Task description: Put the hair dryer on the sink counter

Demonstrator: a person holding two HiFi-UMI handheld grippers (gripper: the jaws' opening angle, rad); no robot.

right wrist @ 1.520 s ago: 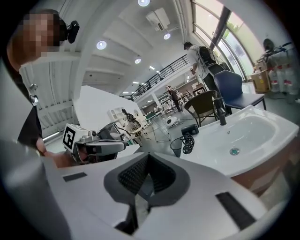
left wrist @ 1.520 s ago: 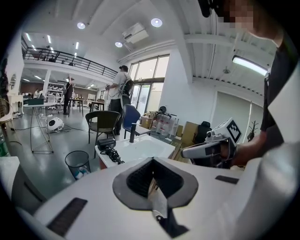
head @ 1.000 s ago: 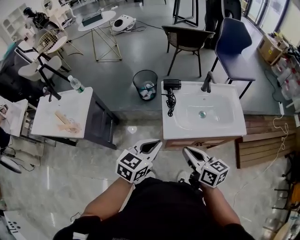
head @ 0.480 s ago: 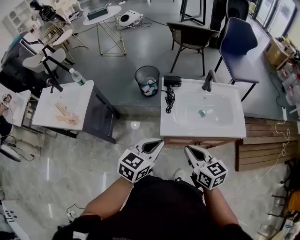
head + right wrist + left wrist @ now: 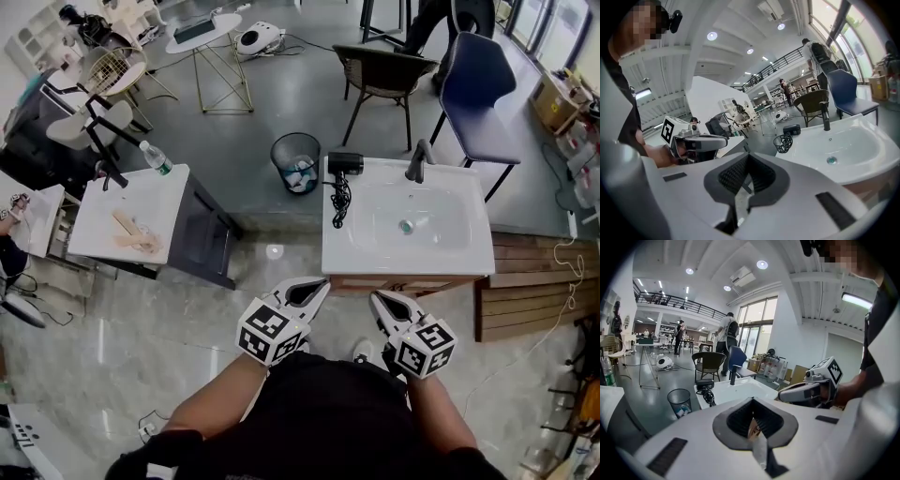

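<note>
The black hair dryer (image 5: 345,162) lies on the far left corner of the white sink counter (image 5: 349,259), its coiled cord (image 5: 339,201) trailing toward me along the left rim. Both grippers hang close to my body, short of the counter's front edge. My left gripper (image 5: 320,284) is shut and holds nothing. My right gripper (image 5: 375,300) is also shut and empty. The left gripper view shows the hair dryer (image 5: 705,384) far ahead beyond the shut gripper (image 5: 754,433). In the right gripper view the hair dryer (image 5: 791,129) and cord (image 5: 783,140) lie left of the basin (image 5: 834,150).
A black faucet (image 5: 415,159) stands at the counter's back. A trash bin (image 5: 293,164) sits on the floor left of the sink. Further left is a white side table (image 5: 98,246) with wooden pieces and a bottle (image 5: 155,157). Two chairs (image 5: 375,75) stand behind the sink.
The head view has shifted slightly, so the sink sits a little lower in it. Both grippers stay shut in about the same place.
</note>
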